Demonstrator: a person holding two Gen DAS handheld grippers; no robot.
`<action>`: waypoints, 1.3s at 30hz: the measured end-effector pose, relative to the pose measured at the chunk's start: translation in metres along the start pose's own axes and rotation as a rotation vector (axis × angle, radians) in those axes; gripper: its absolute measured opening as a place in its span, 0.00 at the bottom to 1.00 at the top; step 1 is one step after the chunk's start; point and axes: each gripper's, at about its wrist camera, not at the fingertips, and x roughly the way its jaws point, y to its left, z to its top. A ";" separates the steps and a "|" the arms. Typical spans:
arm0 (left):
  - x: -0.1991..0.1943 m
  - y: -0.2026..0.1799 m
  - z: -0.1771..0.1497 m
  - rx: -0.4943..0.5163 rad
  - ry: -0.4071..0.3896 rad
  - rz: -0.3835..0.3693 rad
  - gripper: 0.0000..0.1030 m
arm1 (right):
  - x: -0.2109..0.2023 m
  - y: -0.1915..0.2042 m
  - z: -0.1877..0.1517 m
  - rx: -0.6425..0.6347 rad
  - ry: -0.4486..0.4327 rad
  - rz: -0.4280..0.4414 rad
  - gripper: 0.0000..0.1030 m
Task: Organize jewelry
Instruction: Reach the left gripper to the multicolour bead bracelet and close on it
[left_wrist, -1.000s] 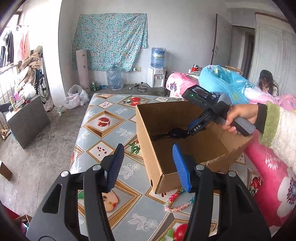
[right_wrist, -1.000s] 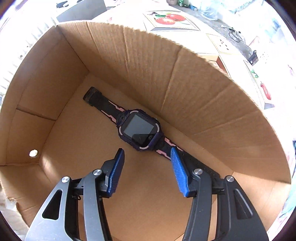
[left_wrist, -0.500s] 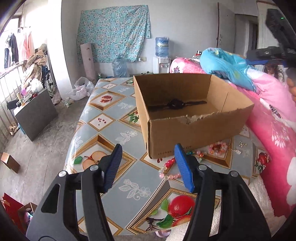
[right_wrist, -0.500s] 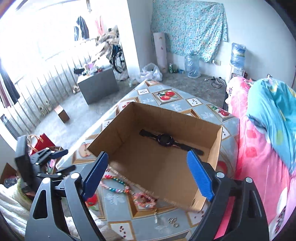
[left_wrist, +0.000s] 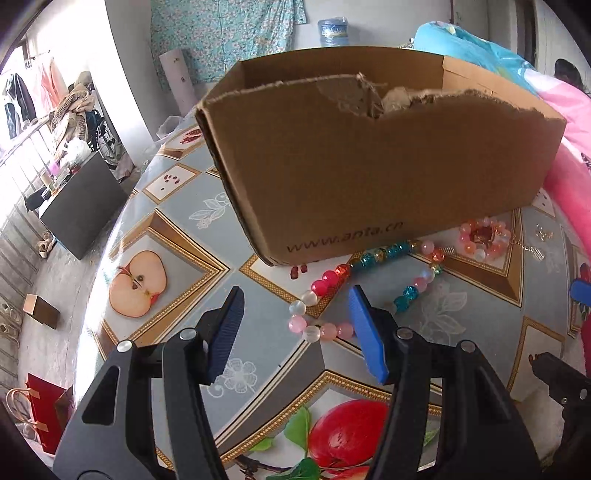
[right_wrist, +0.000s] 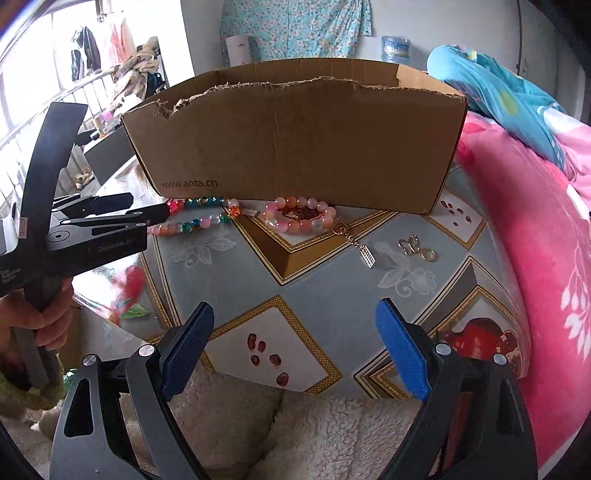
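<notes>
**Both grippers over the beads, nothing held**

My left gripper (left_wrist: 295, 325) hung above the table (left_wrist: 192, 254) with its jaws partly apart and nothing clamped, the long bead necklace (left_wrist: 334, 275) lying just beyond its fingertips. My right gripper (right_wrist: 295, 332) stood wide apart and empty. The pink bead bracelet (right_wrist: 299, 218) lay against the cardboard box (right_wrist: 295, 140), with a small gold charm (right_wrist: 415, 248) nearby on the tablecloth.

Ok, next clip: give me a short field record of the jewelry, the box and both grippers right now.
box: cardboard box, torn rim, on table
long strand: beaded necklace before box
bracelet: pink bead bracelet against box front
small pieces: gold charm lying apart
left gripper: open, at necklace, not gripping
right gripper: open, empty, jaws just widened
</notes>
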 end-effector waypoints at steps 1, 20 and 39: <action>0.001 -0.002 -0.003 0.008 0.007 0.001 0.54 | 0.001 0.002 -0.002 -0.004 -0.017 -0.030 0.84; -0.042 -0.007 -0.044 0.095 -0.035 -0.117 0.54 | 0.020 0.010 -0.011 -0.018 -0.030 -0.041 0.94; -0.029 0.006 -0.029 0.067 -0.063 -0.208 0.42 | 0.015 0.012 -0.021 -0.004 -0.037 -0.039 0.94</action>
